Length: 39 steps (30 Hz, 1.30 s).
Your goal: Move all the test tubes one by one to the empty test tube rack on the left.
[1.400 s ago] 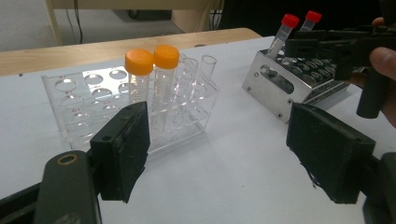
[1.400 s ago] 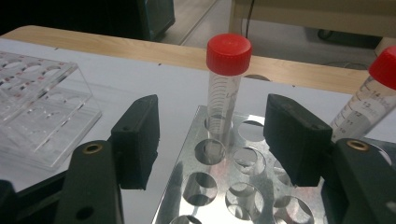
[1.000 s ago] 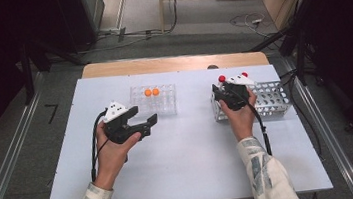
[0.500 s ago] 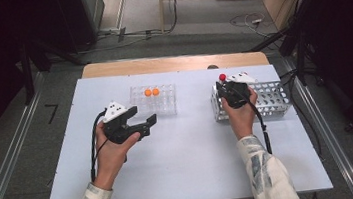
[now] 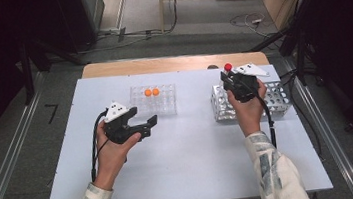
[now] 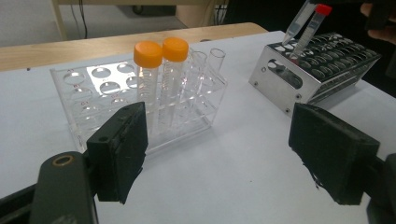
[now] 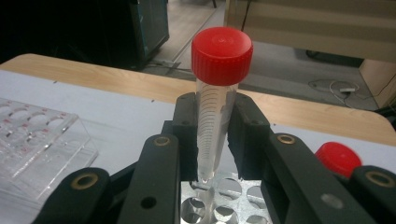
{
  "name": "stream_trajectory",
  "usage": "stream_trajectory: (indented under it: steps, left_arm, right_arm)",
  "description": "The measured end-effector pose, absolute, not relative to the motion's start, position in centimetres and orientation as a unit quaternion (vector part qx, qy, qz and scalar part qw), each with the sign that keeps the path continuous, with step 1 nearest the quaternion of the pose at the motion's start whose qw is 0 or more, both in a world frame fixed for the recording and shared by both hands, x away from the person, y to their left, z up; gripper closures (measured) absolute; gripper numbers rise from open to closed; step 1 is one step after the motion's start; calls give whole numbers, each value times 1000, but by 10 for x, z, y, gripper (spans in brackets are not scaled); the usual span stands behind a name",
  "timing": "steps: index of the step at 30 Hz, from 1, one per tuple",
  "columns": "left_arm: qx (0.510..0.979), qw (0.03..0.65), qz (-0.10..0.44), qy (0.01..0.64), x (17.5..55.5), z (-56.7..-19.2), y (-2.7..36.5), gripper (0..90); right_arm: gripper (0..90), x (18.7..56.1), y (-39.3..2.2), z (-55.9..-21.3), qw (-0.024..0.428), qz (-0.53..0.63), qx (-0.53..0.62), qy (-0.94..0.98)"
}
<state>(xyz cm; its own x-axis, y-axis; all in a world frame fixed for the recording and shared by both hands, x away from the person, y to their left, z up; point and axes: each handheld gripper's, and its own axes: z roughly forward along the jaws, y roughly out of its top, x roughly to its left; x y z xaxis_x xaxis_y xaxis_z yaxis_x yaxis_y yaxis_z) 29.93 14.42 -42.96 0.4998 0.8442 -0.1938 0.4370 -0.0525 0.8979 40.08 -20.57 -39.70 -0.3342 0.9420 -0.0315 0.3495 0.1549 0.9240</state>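
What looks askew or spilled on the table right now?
Nothing spilled. The red-capped tube clamped in the right gripper leans a little, its tip just above the metal rack. Both orange-capped tubes stand upright in the clear rack.

Clear rack (image 5: 154, 99) stands left of metal rack (image 5: 275, 99) on table (image 5: 192, 163).

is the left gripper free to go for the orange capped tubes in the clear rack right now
Probably yes. The left gripper is open and holds nothing, the two orange-capped tubes stand upright in the clear rack just ahead of it, and only bare table lies between.
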Motion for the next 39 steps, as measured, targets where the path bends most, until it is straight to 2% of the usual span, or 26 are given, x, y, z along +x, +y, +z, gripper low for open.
stream_trajectory:
  steps: [16,39]
  left_arm:
    - [700,509,201,459,299,-430,144,201]
    - [697,520,199,452,295,-426,141,206]
  right_arm:
    - [710,367,-188,-388,312,470,423,709]
    - [711,329,-111,-427,232,473,352,773]
